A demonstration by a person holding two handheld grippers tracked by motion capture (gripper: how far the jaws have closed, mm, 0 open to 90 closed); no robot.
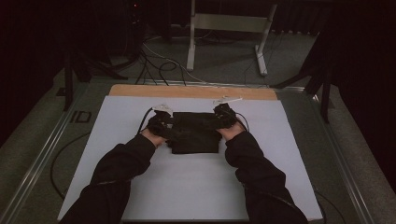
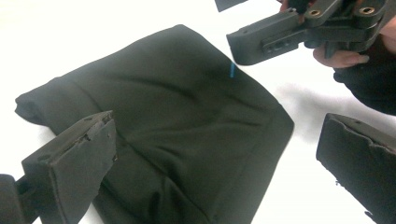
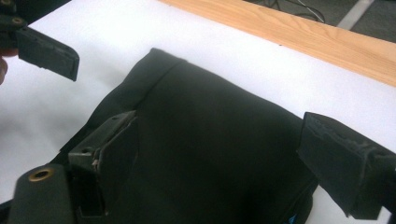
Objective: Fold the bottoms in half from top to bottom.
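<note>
From the high view I see the folded black cloth (image 1: 195, 133) lying flat on the white board (image 1: 280, 186), nearer its far edge than its near one and about midway between the side edges. My left gripper (image 1: 161, 122) sits at the cloth's left end and my right gripper (image 1: 225, 116) at its right end. I judge a fold has just been laid down and both tools are letting go. The cloth's long axis runs left to right, parallel to the wooden strip (image 1: 191, 91) along the far edge.

In the left gripper view, my jaws stand wide apart with nothing pinched; the cloth (image 2: 173, 121) lies below and between them, one corner pointing toward the right gripper (image 2: 280, 39).

In the right gripper view, the jaws are likewise spread wide over the cloth (image 3: 210, 149), pads clear of it. Next I would need to pick a fresh edge or corner, lower the jaws around it, and close before folding again.
</note>
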